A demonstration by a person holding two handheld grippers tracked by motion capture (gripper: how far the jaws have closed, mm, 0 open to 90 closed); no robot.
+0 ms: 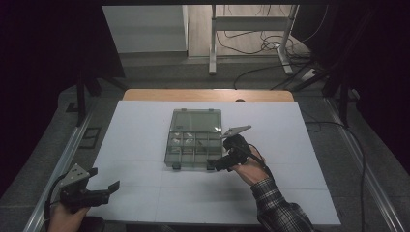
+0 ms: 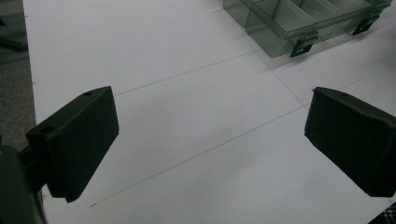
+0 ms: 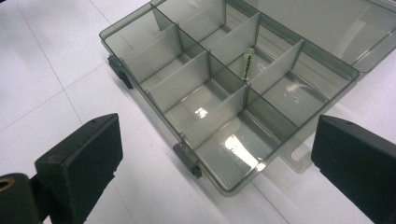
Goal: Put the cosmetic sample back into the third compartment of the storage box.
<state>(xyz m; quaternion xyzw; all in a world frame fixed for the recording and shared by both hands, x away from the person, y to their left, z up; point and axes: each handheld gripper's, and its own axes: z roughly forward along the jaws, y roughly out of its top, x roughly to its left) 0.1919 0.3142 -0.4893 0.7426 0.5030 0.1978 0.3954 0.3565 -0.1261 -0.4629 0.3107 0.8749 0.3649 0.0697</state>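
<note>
White table top [image 1: 145,125] under dim light, and the right gripper [image 1: 227,157] hangs with its jaws spread wide and empty just off the near right corner of the clear divided box [image 1: 193,142], whose lid lies open on the far side. From those jaws the box sits just ahead and to the left, its long axis running near to far, with a small pale stick [image 3: 247,63] in a middle compartment. Well off at the near left corner, the left gripper [image 1: 94,186] is also wide and empty, so the right hand looks far better placed for the box.
</note>
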